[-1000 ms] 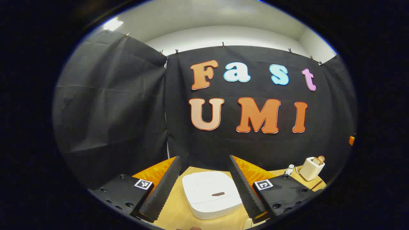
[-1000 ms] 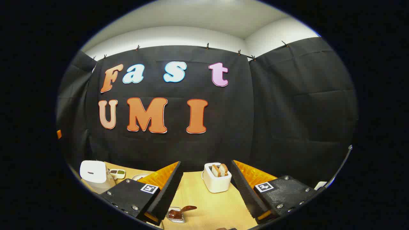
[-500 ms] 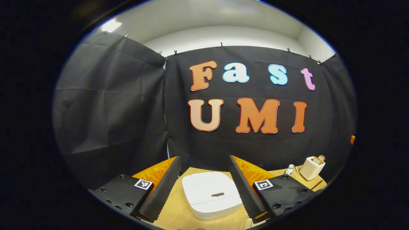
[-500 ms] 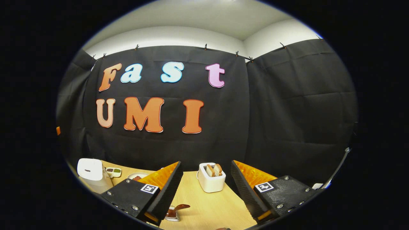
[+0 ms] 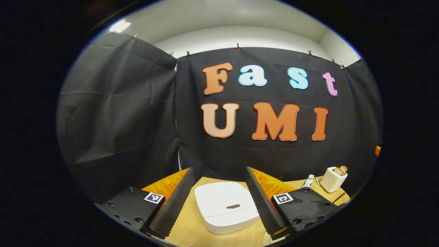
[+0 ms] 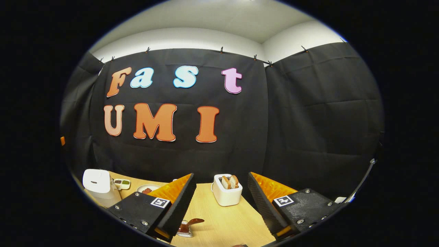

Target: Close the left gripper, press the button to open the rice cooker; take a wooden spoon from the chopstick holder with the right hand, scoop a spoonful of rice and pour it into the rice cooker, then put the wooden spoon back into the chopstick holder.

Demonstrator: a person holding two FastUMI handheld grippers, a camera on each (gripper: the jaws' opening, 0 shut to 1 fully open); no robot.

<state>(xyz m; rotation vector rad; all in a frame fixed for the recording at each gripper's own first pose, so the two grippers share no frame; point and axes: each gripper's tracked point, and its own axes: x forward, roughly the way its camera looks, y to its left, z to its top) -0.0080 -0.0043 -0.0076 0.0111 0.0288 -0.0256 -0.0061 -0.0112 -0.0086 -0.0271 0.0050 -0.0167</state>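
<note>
- Left gripper view: the left gripper [image 5: 219, 195] hovers above the white rice cooker [image 5: 224, 211], its fingers spread wide with nothing between them. The cooker sits on the wooden counter [image 5: 187, 228], lid down, framed between the two fingers.
- The dark oval button [image 5: 233, 206] lies on the lid toward the cooker's near edge, untouched.
- Right gripper view: the right gripper [image 6: 221, 199] is also held apart and empty, looking past a white toaster [image 6: 226, 193] with bread slices in its slots.
- In that view the rice cooker [image 6: 97, 187] stands well to the left of the toaster. Just beside the cooker is a small divided dish [image 6: 121, 184], then a plate [image 6: 147, 188].
- A small clear container with a brown spoon-like thing [image 6: 188, 226] lies on the counter nearer than the toaster; I cannot tell whether it is the wooden spoon. I cannot pick out the chopstick holder.
- Judged step: the very first one, with the lid not yet opened.
- Next, the left fingers need to come together, then descend onto the button and press squarely; an off-centre push would likely only slide on the lid.
</note>
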